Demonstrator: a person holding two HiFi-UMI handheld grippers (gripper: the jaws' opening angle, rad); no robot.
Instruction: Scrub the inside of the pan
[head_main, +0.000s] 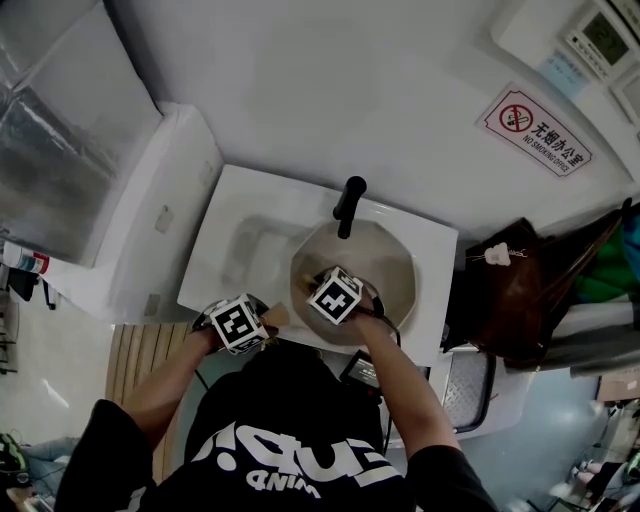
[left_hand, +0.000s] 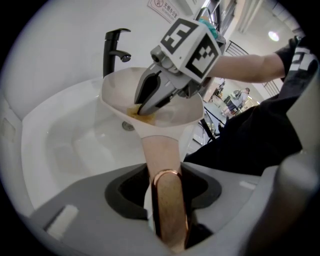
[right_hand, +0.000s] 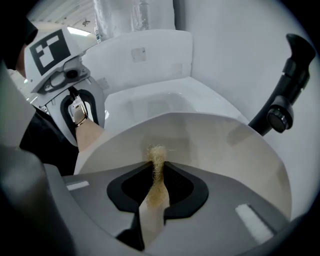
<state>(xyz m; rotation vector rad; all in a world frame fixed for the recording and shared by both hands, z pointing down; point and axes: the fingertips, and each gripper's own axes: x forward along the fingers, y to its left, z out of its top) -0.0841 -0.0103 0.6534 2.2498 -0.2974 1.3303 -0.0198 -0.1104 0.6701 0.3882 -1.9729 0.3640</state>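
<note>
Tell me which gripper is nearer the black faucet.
Right. The right gripper, holding a scrubber, is in the pan by the faucet; left gripper grips the pan handle at the sink's near edge.

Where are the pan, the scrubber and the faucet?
pan (right_hand: 225, 150), right gripper view, bare inner wall.
scrubber (right_hand: 157, 184), right gripper view, middle of the straw-coloured fibres.
faucet (head_main: 348, 205), head view, middle of the black body.

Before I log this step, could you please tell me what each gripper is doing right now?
Left gripper: closed on the pan handle.
Right gripper: closed on a tan fibrous scrubber, inside the pan.
</note>
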